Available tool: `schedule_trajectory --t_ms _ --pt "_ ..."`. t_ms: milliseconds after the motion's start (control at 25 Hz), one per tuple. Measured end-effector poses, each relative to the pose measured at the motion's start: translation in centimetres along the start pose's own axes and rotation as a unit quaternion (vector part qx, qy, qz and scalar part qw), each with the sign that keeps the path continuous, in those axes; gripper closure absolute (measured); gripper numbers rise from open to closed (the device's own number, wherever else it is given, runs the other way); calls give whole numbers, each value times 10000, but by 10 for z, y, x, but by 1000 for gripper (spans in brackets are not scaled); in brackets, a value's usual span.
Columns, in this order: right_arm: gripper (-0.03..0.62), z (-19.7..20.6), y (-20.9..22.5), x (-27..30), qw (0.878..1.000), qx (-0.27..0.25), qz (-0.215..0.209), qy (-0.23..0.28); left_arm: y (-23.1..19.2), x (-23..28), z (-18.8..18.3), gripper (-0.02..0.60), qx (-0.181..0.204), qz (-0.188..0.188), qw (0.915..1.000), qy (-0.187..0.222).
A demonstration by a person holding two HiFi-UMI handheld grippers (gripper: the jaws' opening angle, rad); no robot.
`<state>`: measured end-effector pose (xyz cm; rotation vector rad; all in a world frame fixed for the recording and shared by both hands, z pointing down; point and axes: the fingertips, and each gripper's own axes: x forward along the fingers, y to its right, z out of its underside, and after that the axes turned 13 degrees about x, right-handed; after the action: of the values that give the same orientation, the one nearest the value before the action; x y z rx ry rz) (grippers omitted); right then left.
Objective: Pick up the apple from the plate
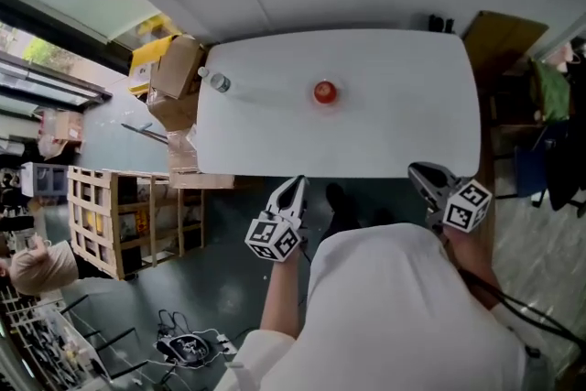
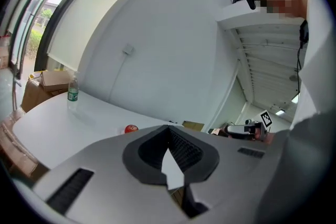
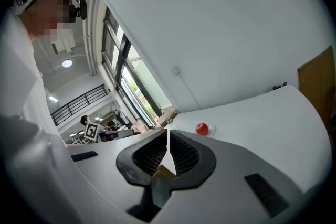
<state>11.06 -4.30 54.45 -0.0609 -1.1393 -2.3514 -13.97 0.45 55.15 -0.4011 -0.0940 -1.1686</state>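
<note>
Red apple (image 1: 325, 92) on plate (image 3: 211, 130), mid table (image 1: 412, 124), round, stem dir unclear

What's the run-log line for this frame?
phase: pre-reach | apple: on plate, untouched | left gripper: shut, empty | right gripper: shut, empty

On my feed: white top (image 1: 394, 307), loose white sleeve (image 1: 249, 360) on left arm. Black headset (image 3: 80, 8) on head. Thin black cable (image 1: 502, 296) running along right side. Left gripper (image 1: 296, 186): pale grey shell, black ribbed pads (image 2: 185, 148). Right gripper (image 1: 417, 171): same build. I see black-and-white left marker cube (image 1: 273, 239) and right marker cube (image 1: 468, 205).
</note>
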Motion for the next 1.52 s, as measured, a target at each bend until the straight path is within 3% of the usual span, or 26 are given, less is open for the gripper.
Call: schedule_trajectory --t_ms 440,640,760,1080,1520 --pt "551 -3 -6 36 9947 256 811 573 -56 51 -2 583 545 988 9924 -484" --pt "551 -1 -9 33 9913 337 1081 672 -70 75 0 583 710 1218 9878 -660" --pt "551 -6 -2 30 9896 389 1195 705 -78 95 0 583 765 1257 9865 -722" --pt "551 -24 21 41 9895 485 1130 755 -95 152 9 501 924 1240 9819 -1093" --pt "551 -65 60 41 9908 581 1102 522 -120 259 61 344 1151 883 9646 -2204"
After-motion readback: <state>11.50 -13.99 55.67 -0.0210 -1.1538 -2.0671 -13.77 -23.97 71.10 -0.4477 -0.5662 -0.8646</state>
